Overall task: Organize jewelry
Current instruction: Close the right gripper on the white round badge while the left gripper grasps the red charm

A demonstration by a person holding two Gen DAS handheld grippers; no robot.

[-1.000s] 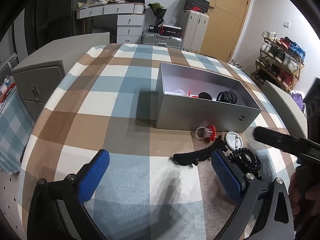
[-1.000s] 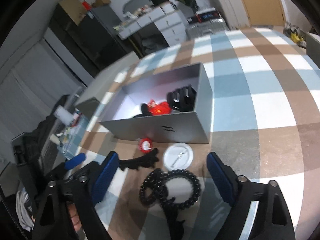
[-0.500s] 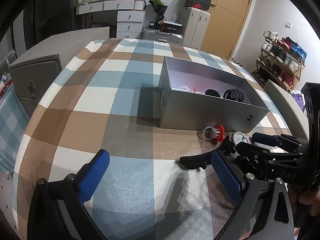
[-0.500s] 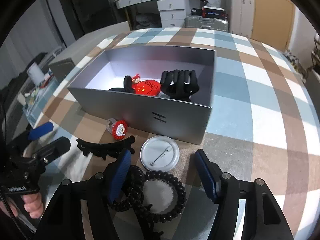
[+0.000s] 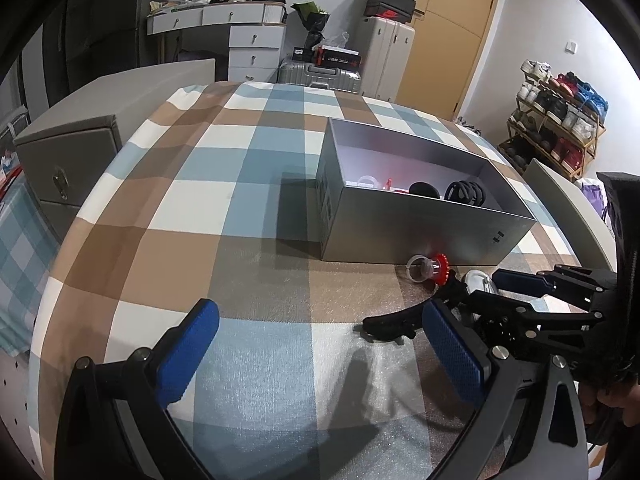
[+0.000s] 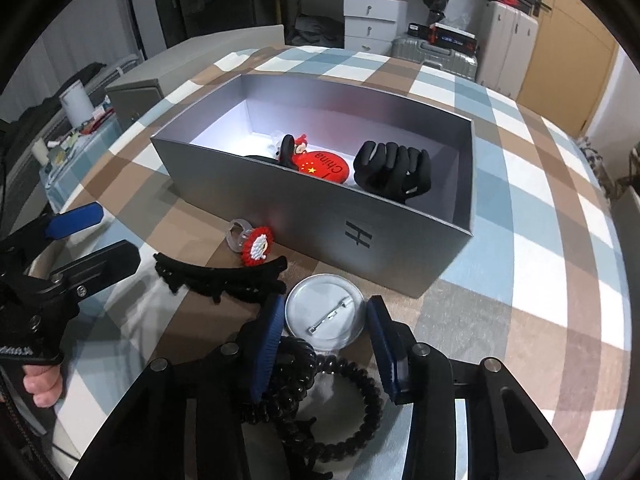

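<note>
Right claw [image 6: 320,344] rolled upright, tilted down, closing around black coil bracelet [image 6: 320,392]; left claw [image 5: 320,344] released.

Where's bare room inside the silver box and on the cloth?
Free: silver box floor at its left end, left of the red badge; checked cloth left of the box. Crowded: strip before the box, with ring, black clip, pin badge, spiral ties.
</note>
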